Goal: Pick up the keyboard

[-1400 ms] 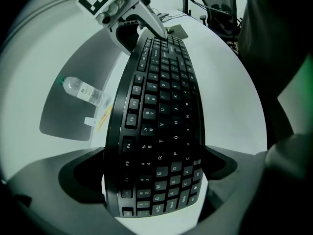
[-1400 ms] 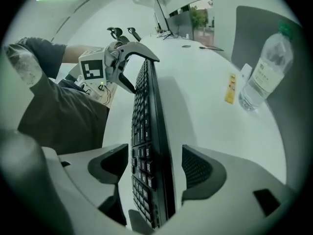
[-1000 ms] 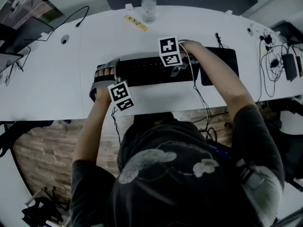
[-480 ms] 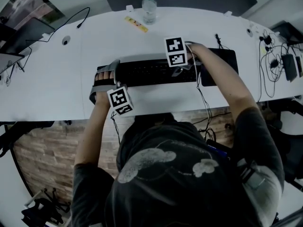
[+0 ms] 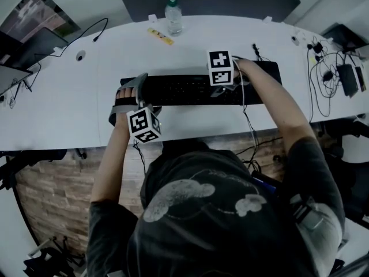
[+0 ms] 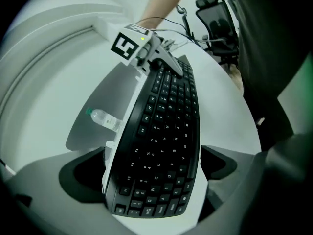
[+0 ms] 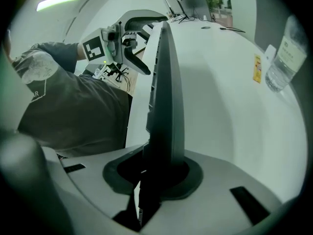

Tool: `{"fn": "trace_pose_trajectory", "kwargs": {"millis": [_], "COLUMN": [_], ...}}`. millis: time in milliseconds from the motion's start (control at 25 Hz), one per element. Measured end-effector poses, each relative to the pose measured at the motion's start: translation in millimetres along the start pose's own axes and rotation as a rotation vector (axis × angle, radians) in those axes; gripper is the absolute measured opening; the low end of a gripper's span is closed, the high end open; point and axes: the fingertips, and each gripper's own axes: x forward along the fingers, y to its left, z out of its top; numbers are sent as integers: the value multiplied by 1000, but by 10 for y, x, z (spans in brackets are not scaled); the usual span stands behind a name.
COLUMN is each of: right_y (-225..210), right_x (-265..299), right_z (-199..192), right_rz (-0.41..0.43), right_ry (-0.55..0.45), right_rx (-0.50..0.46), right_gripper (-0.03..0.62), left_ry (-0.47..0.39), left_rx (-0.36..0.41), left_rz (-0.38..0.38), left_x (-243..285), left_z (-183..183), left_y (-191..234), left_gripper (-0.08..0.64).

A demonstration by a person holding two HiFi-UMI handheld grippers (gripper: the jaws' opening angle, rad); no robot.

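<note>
The left tool (image 6: 152, 168) grips the keyboard (image 5: 184, 90) across one end, the right tool (image 7: 156, 173) pinches the other, long axis between them.

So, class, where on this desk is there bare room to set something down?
Free: the wide patch of desk left of the keyboard, and the stretch behind it right of the bottle. Crowded: the right end, with its cables.

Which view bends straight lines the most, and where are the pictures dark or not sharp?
Left gripper view: the strongest fisheye, the keyboard bows, though its keys are sharp. Right gripper view: the keyboard's edge near the lens is dark and soft; the water bottle stretches at the rim. Head view: dim, the table curves mildly.
</note>
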Motion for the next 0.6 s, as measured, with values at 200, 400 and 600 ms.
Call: {"fn": "trace_pose_trajectory", "kwargs": {"millis": [200,400,600], "right_y": [148,365,501], "right_x": [-21,-102,-197], "right_z": [-101,-153,-114], "right_rz": [-8,-27,-67], "right_ry": [-94,-257,-452], "right_rx": [44,60,70], "right_gripper": [66,69,67], "left_ry": [-20,-137,-217], "left_rx": [-131,-492,-810], "left_rz": [35,132,216], "left_x": [-149,-471,-832], "left_z": [222,438,553], "left_y": [23,118,99], "left_gripper": [588,586,586]}}
